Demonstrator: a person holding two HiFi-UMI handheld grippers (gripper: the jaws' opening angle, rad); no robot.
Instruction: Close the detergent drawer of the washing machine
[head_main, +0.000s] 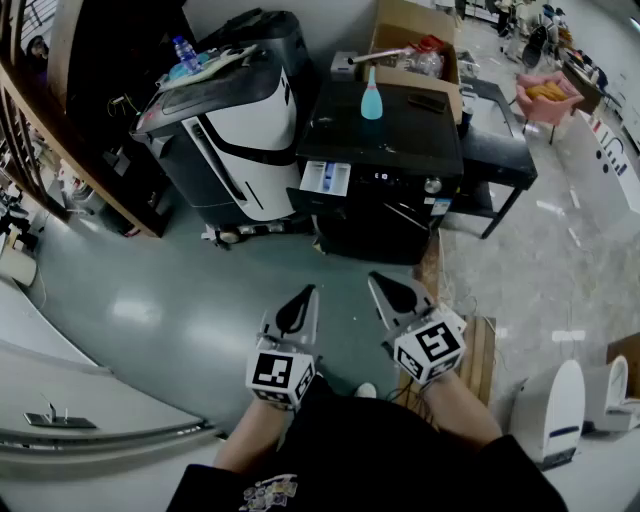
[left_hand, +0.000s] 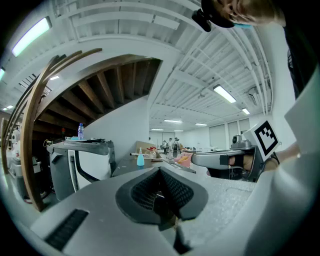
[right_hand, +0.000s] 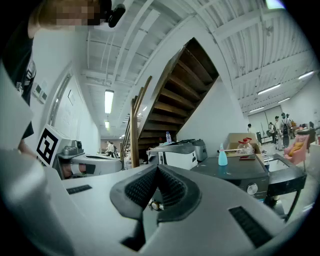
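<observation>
Black washer stands ahead, with its detergent drawer pulled out at the upper left of the front, white and blue compartments showing. A blue bottle stands upright on the washer's top. Left gripper and right gripper are held side by side, apart from each other and well short of the washer, both pointing towards it; each has its jaws clenched, pads meeting with nothing between.
</observation>
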